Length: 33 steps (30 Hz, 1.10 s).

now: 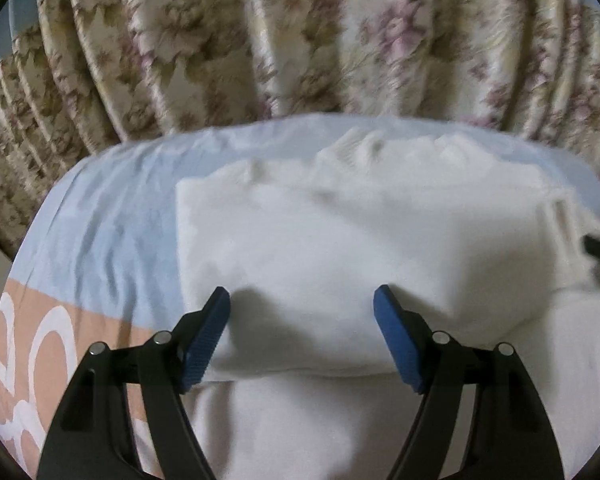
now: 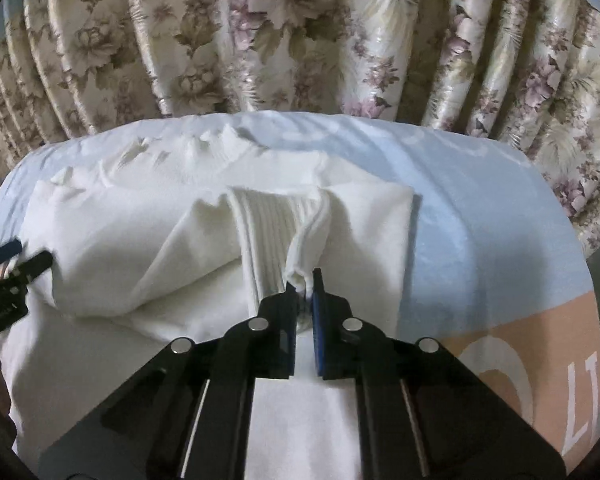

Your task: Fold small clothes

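Note:
A white knitted sweater (image 1: 340, 240) lies partly folded on the bed, with a doubled-over layer across its middle. My left gripper (image 1: 302, 298) is open, its blue pads just above the near edge of the folded layer, holding nothing. In the right wrist view the sweater (image 2: 140, 240) fills the centre. My right gripper (image 2: 306, 278) is shut on the ribbed cuff (image 2: 276, 232) of a sleeve and holds it over the body of the sweater. The left gripper shows at the left edge of the right wrist view (image 2: 8, 258).
The bed sheet (image 1: 112, 216) is light blue with a peach patterned band (image 1: 40, 352) at the near side. Floral curtains (image 2: 300, 40) hang close behind the bed. More light blue sheet (image 2: 480, 220) lies right of the sweater.

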Each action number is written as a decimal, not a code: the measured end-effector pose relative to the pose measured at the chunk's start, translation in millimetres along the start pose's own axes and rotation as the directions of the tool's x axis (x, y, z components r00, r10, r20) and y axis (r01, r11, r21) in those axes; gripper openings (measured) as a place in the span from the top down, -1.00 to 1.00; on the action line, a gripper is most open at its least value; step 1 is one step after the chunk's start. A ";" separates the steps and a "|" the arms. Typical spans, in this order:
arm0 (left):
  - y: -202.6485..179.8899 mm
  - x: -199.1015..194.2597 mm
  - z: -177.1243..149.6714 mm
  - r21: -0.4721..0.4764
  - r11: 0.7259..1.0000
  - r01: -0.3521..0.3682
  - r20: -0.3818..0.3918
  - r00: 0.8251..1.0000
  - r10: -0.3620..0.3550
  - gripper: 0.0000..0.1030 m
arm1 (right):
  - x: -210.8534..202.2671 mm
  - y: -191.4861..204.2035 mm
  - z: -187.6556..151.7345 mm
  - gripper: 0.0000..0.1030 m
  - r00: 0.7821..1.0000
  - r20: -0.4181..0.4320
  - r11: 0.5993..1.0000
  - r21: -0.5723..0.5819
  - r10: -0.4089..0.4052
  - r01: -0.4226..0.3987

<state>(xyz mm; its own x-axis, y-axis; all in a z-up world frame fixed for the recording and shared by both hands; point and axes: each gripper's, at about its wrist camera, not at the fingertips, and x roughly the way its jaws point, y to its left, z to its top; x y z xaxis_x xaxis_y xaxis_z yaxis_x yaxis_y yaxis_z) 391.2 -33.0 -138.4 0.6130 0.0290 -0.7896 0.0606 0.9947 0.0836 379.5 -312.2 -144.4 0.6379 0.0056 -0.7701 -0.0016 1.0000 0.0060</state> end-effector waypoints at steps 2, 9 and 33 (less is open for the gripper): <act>10.1 5.9 -0.3 -0.008 0.999 -0.032 -0.010 0.999 0.032 -0.48 | 0.2 -4.2 2.4 0.87 1.000 0.002 1.000 -0.012 -0.025 0.025; 39.2 12.2 -1.9 -0.006 0.993 -0.120 -0.002 0.993 0.120 -0.61 | 10.6 -28.7 13.5 0.86 0.996 -0.004 0.996 0.006 -0.092 0.092; 66.4 -65.8 -16.9 -0.105 0.994 0.019 0.128 0.992 -0.005 -0.62 | -46.2 -50.7 -23.4 -0.35 0.996 0.077 0.993 0.111 -0.038 0.030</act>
<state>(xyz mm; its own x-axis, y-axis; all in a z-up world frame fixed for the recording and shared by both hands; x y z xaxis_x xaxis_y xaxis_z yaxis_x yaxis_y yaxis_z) 341.5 32.8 -91.2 0.7086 0.0106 -0.7055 -0.0108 0.9999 0.0042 332.1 -363.1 -124.1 0.6950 -0.0329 -0.7182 0.1030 0.9932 0.0541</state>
